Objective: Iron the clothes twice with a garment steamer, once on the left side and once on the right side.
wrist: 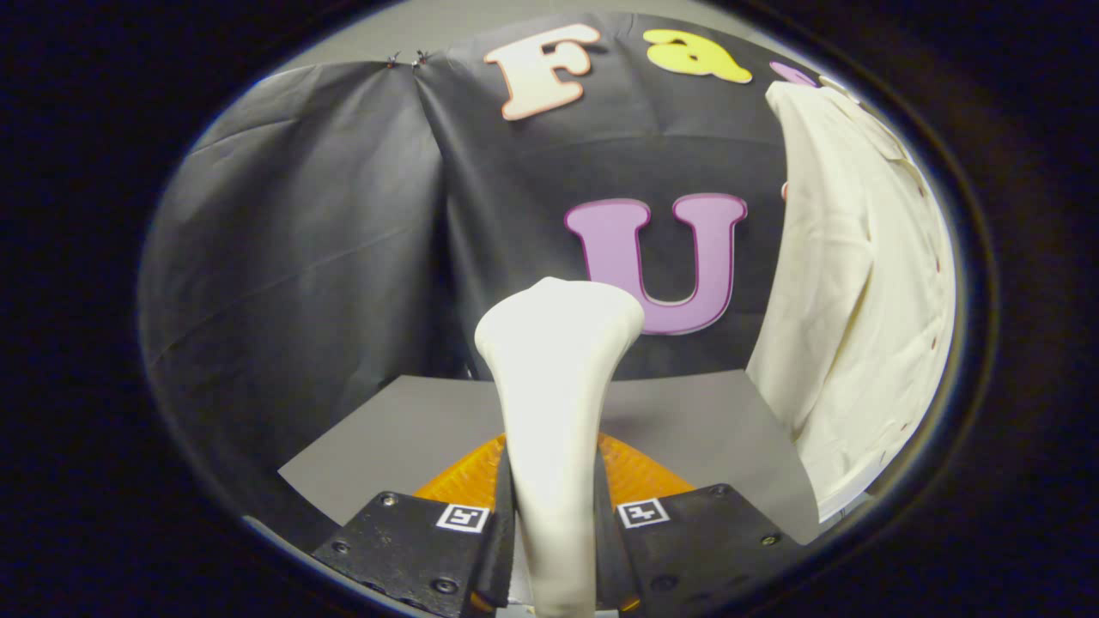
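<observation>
Claw is clamped tight on the garment steamer, both fingers pressing its handle, the head poking up toward 12 o'clock. The white shirt hangs off around 2 o'clock, well apart from the steamer, above the grey table.

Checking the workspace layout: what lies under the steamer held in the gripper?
Under the garment steamer, which the gripper is shut on, lies a grey table. The table strip right below the steamer's handle is covered.
</observation>
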The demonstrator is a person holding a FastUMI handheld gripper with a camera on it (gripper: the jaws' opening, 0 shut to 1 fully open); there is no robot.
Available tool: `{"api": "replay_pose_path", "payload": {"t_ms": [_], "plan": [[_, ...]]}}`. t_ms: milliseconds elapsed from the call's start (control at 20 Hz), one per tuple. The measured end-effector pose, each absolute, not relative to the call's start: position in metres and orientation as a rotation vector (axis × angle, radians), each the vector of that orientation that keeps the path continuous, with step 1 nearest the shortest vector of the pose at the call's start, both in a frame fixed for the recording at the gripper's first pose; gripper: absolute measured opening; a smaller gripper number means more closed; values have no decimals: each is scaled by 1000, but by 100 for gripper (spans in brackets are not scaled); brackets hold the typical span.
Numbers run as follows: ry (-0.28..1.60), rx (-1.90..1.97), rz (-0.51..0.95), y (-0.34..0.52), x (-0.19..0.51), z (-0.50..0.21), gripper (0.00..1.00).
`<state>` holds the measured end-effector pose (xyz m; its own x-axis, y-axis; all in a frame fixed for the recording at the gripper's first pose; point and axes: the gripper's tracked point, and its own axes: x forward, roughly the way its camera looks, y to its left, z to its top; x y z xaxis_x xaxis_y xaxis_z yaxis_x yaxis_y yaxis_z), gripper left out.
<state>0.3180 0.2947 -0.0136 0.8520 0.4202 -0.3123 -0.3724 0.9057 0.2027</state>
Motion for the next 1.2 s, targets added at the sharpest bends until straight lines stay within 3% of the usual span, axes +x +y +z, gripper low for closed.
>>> {"api": "replay_pose_path", "payload": {"t_ms": [350, 650, 850, 1200], "plan": [[213, 278, 413, 251, 290, 17, 40], [40, 249, 290, 180, 280, 78, 40], [-51, 139, 155, 111, 300, 112, 40], [-35, 123, -92, -5, 361, 108, 40]]}}
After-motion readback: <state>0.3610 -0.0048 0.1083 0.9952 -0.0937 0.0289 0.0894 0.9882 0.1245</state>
